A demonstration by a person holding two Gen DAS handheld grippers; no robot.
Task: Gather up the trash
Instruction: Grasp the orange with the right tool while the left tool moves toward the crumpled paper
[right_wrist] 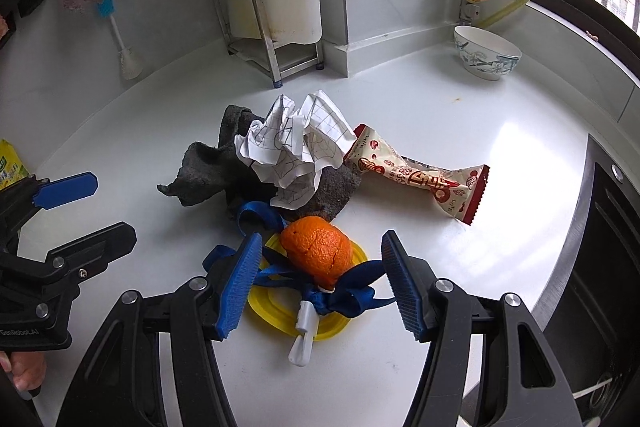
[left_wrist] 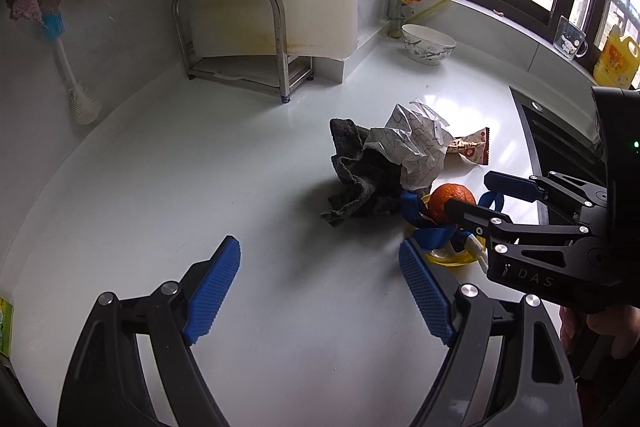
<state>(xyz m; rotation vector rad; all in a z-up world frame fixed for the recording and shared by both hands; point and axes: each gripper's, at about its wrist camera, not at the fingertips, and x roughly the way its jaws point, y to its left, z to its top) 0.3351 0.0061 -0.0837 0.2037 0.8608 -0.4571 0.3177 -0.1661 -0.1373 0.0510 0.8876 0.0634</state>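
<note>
White tabletop [right_wrist: 460, 131] carries a small heap of trash near its middle: a dark grey rag [right_wrist: 208, 167] with a crumpled sheet of paper [right_wrist: 296, 147] on top, a red-and-cream snack wrapper [right_wrist: 420, 179] lying beside them toward the stove edge, and an orange peel [right_wrist: 316, 251] resting on a yellow lid [right_wrist: 276, 311] tangled with a blue strap [right_wrist: 352, 297]. Just above the peel hangs the right gripper [right_wrist: 316, 279], jaws apart and empty. Beside it the left gripper [left_wrist: 320, 287] is spread wide over bare surface. A patterned bowl [right_wrist: 486, 53] stands near the far corner.
</note>
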